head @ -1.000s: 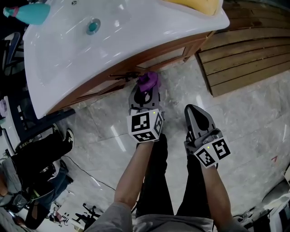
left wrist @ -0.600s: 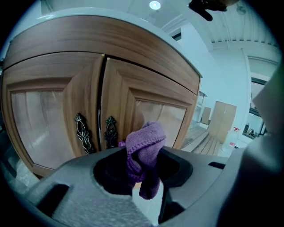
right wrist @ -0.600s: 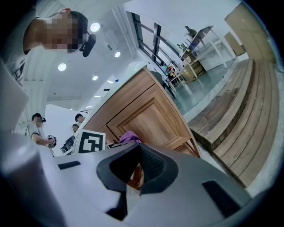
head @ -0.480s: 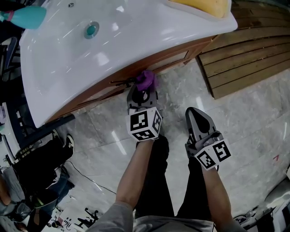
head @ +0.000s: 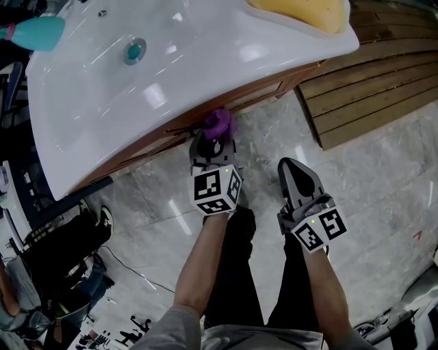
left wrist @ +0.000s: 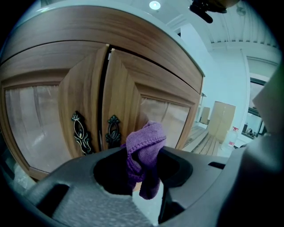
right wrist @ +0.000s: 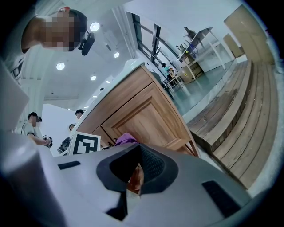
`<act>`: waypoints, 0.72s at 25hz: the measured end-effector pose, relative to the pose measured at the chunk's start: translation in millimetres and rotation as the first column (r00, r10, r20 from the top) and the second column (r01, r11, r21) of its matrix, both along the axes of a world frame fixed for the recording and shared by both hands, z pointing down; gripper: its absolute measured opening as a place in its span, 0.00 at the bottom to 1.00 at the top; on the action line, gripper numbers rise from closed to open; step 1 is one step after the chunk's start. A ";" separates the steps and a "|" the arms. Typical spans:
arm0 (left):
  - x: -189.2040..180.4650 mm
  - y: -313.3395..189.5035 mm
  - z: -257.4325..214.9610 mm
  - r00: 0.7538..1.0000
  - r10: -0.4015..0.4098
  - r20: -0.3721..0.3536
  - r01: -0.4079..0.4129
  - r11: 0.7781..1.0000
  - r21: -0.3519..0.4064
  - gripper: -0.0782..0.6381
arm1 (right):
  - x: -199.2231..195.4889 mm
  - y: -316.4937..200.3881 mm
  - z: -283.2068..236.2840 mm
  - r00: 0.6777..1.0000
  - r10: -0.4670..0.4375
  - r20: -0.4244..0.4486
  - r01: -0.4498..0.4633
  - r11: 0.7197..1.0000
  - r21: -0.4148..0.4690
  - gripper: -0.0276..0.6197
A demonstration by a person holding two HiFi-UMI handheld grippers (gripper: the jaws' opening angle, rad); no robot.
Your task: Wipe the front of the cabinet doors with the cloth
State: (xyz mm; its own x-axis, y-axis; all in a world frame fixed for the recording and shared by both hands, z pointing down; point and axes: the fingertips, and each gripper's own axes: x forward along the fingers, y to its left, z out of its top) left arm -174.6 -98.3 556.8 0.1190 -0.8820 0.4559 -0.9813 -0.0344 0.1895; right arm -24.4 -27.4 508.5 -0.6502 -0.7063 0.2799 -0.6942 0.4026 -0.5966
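Observation:
The wooden cabinet doors (left wrist: 128,93) fill the left gripper view, with two ornate dark handles (left wrist: 80,132) beside the centre seam. My left gripper (left wrist: 143,165) is shut on a purple cloth (left wrist: 144,148), which bunches up out of the jaws just in front of the right door. From the head view, the cloth (head: 219,123) presses at the cabinet front (head: 260,89) under the sink rim, with the left gripper (head: 213,145) behind it. My right gripper (head: 291,166) hangs lower right over the floor, shut and holding nothing. It also sees the cloth (right wrist: 126,138) and the cabinet's side (right wrist: 146,115).
A white sink basin (head: 171,61) overhangs the cabinet, with a teal bottle (head: 37,31) at its left and a yellow thing (head: 301,10) at its back. A slatted wooden platform (head: 369,82) lies right. People stand at the left (head: 61,239). The floor is grey marble.
The left gripper and the cloth have shifted slightly left along the cabinet front. The right gripper has hardly moved.

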 end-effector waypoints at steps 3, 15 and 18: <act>1.3 -3.5 -0.3 1.000 0.010 0.004 -0.010 1.000 -0.002 0.30 | 0.0 -3.9 1.9 1.000 0.004 0.007 -0.004 1.000 -0.004 0.06; 10.2 -10.1 0.9 1.000 0.021 0.000 -0.021 1.000 0.006 0.30 | 7.4 -18.7 8.5 0.999 0.018 0.035 -0.017 1.000 -0.023 0.06; 13.6 -12.0 0.9 1.000 0.025 0.001 -0.025 1.000 0.010 0.30 | 10.2 -21.8 8.6 0.999 0.025 0.039 -0.024 1.000 -0.020 0.06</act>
